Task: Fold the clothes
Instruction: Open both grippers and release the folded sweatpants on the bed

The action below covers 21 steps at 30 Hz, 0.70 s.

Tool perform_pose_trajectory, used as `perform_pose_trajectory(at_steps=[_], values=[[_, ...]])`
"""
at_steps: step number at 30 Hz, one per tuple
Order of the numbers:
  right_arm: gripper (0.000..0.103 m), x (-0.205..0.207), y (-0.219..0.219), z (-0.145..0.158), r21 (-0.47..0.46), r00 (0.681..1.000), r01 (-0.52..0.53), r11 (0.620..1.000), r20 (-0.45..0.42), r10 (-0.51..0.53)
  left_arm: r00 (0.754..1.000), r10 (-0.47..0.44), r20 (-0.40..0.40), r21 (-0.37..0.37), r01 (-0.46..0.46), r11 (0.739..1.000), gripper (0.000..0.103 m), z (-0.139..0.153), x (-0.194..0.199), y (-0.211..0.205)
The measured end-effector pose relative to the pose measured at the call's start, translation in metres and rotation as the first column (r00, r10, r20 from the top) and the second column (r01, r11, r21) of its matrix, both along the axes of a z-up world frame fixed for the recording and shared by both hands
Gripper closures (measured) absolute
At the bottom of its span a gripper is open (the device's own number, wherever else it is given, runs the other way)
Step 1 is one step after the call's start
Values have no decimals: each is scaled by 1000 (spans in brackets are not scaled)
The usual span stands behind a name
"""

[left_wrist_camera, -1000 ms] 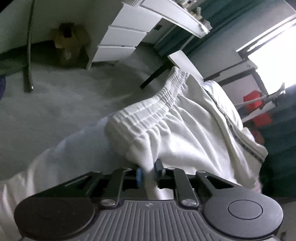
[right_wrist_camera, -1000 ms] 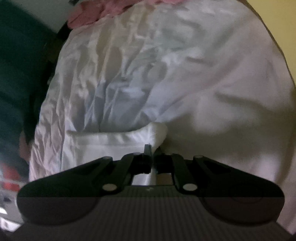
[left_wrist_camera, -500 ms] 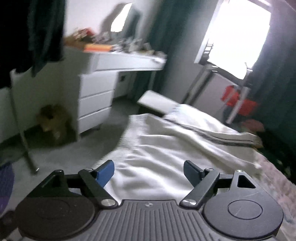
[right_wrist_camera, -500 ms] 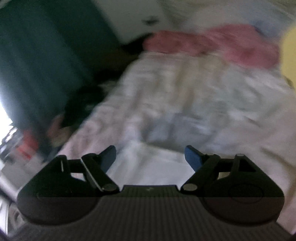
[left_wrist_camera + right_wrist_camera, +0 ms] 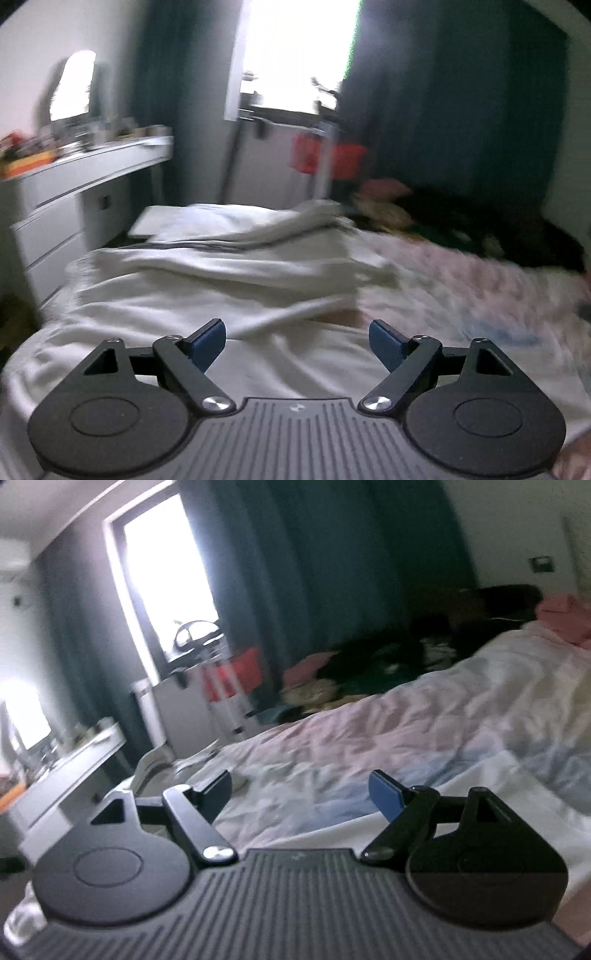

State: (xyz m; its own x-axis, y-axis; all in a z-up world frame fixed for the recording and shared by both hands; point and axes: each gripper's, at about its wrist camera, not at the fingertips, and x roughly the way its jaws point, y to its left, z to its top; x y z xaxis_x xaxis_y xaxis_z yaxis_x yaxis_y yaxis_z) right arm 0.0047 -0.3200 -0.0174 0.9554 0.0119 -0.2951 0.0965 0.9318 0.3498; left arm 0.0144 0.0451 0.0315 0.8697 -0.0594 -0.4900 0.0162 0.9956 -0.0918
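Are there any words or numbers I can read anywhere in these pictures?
No words or numbers can be read.
Left gripper: a tiny round mark on its grey body, too small to read.
Right gripper: a faint mark, blurred.
Dresser: the clutter on top is too blurred to read.

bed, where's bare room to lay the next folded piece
Free: the pinkish sheet right of the white garment, up to the dark clothes heap. Crowded: the left edge under the garment, and the heap by the curtain.

A home bedroom: a bed (image 5: 461, 280) with rumpled sheets, a white dresser (image 5: 55, 206), dark curtains (image 5: 332, 572).
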Motion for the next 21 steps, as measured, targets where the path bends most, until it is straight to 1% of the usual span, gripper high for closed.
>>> perform_pose_trajectory(at_steps=[3, 4, 6, 8, 11, 13, 19, 21], values=[[20, 1, 19, -1, -47, 999, -49, 998, 1, 49, 997, -73, -4, 52, 73, 996, 17, -3, 13, -31], [20, 1, 24, 0, -61, 998, -55, 997, 9, 56, 996, -88, -2, 56, 88, 995, 16, -5, 17, -36], [20, 4, 29, 0, -62, 998, -52, 997, 25, 54, 996, -90, 7, 41, 89, 995, 16, -8, 26, -40], [20, 8, 29, -1, -36, 998, -58, 998, 37, 59, 996, -84, 15, 20, 84, 996, 16, -12, 35, -47], [20, 14, 30, -7, -40, 997, -69, 997, 35, 70, 997, -74, 35, -11, 74, 997, 16, -23, 47, -51], [20, 18, 33, -12, -51, 996, -82, 995, 27, 84, 997, -69, 42, -11, 69, 998, 16, -33, 50, -56], [20, 31, 48, -25, -92, 990, -136, 986, 11, 138, 995, -92, 37, 16, 92, 996, 16, -50, 54, -53], [20, 35, 51, -29, -87, 989, -149, 985, 6, 150, 993, -111, 46, 42, 109, 993, 16, -50, 56, -50]])
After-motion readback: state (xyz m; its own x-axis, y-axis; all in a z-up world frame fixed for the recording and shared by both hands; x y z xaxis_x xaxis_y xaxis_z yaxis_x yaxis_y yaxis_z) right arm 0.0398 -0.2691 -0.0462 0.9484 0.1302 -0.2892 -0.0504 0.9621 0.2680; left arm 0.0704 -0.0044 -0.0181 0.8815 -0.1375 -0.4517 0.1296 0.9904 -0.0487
